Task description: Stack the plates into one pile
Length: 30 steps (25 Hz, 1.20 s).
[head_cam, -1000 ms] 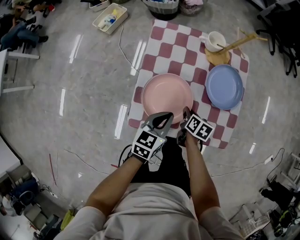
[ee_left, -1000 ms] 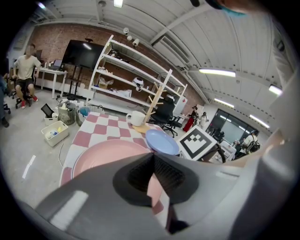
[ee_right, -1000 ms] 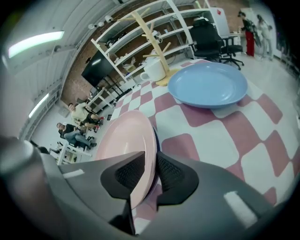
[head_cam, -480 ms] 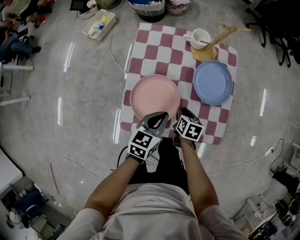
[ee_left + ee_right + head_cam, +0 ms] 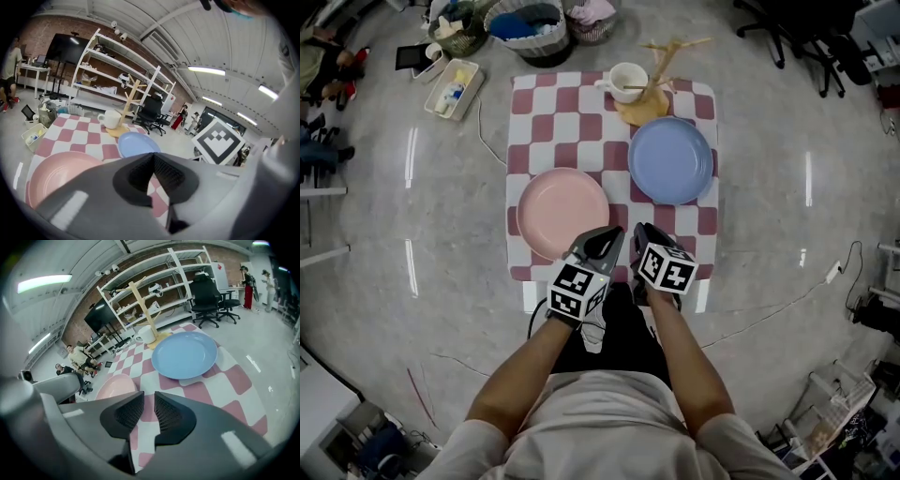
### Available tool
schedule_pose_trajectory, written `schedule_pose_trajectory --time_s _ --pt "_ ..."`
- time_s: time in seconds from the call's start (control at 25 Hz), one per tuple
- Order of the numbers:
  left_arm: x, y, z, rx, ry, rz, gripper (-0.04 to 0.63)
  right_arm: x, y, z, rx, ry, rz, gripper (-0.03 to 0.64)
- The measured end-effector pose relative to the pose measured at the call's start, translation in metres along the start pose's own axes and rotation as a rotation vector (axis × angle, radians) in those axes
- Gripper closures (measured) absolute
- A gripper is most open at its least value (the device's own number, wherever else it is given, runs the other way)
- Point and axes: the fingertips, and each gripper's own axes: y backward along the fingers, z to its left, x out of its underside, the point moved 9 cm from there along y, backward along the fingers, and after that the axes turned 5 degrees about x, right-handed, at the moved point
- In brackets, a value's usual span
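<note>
A pink plate [image 5: 563, 214] lies on the front left of the checkered table [image 5: 581, 127], and a blue plate [image 5: 670, 159] lies apart from it to the back right. Both grippers hover side by side over the table's front edge, holding nothing. My left gripper [image 5: 609, 234] is just right of the pink plate's near rim, jaws shut. My right gripper [image 5: 639, 230] is below the blue plate, with only a thin slit between its jaws. The left gripper [image 5: 152, 157] sees the pink plate [image 5: 56, 173] and blue plate [image 5: 136, 143]. Past the right gripper [image 5: 149, 399] lie the blue plate [image 5: 183, 355] and pink plate [image 5: 115, 386].
A white mug [image 5: 627, 82] and a wooden rack on a round base [image 5: 649, 105] stand at the table's back edge. Baskets [image 5: 525, 21] and a tray of bottles [image 5: 453, 87] sit on the floor behind. A cable [image 5: 492, 141] runs along the table's left side.
The head view has swung, so the table now sits higher and further left. Both grippers have moved off the pink plate's near rim to the table's front edge between the plates. The plates have not moved.
</note>
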Motion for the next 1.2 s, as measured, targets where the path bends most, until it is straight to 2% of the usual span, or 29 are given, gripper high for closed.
schedule_pose_trajectory --time_s 0.08,0.16,0.28,0.76,1.2 --pt "-0.004 -0.012 -0.008 0.018 -0.009 0.008 0.589 -0.005 0.007 -0.011 -0.001 -0.026 -0.012 0.541" --pt "-0.005 -0.023 -0.016 0.032 -0.015 0.017 0.589 -0.008 0.013 -0.023 0.007 -0.049 -0.023 0.58" --pt "-0.007 -0.038 -0.028 0.052 -0.024 0.03 0.589 -0.013 0.021 -0.042 0.017 -0.082 -0.041 0.602" --pt "-0.007 -0.1 -0.053 0.091 -0.028 0.071 0.589 -0.029 0.019 -0.114 0.015 -0.238 -0.073 0.607" --pt "-0.004 -0.14 -0.049 0.088 -0.014 0.097 0.589 -0.043 -0.01 -0.144 -0.006 -0.314 -0.087 0.607"
